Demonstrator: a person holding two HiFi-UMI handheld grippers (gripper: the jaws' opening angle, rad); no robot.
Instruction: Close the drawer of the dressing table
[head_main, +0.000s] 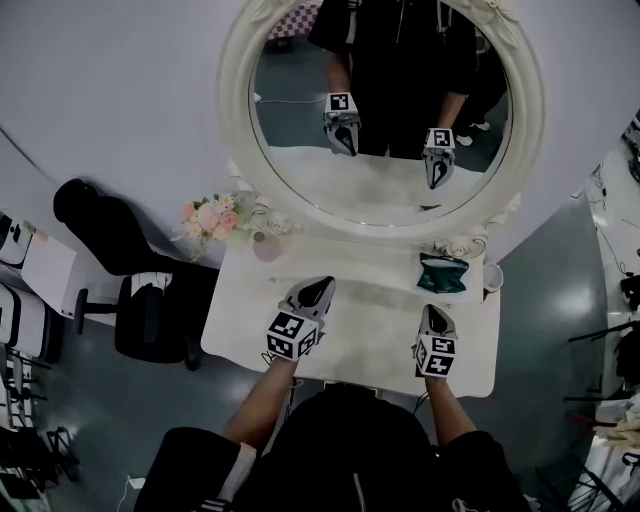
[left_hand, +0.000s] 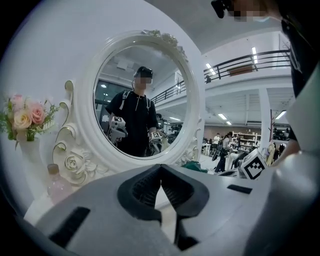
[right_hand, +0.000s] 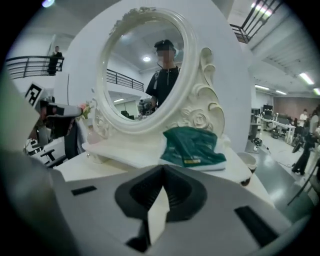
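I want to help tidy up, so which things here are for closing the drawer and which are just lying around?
For the job: the dressing table (its drawer is not in sight here); the left gripper and right gripper, both shut and empty.

Just lying about: flowers, pink bottle, green packet, cup, black chair.

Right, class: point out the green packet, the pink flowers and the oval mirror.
green packet (right_hand: 192, 146): right gripper view, middle of its front.
pink flowers (head_main: 210, 216): head view, central blooms.
oval mirror (head_main: 236, 100): head view, frame's left side.
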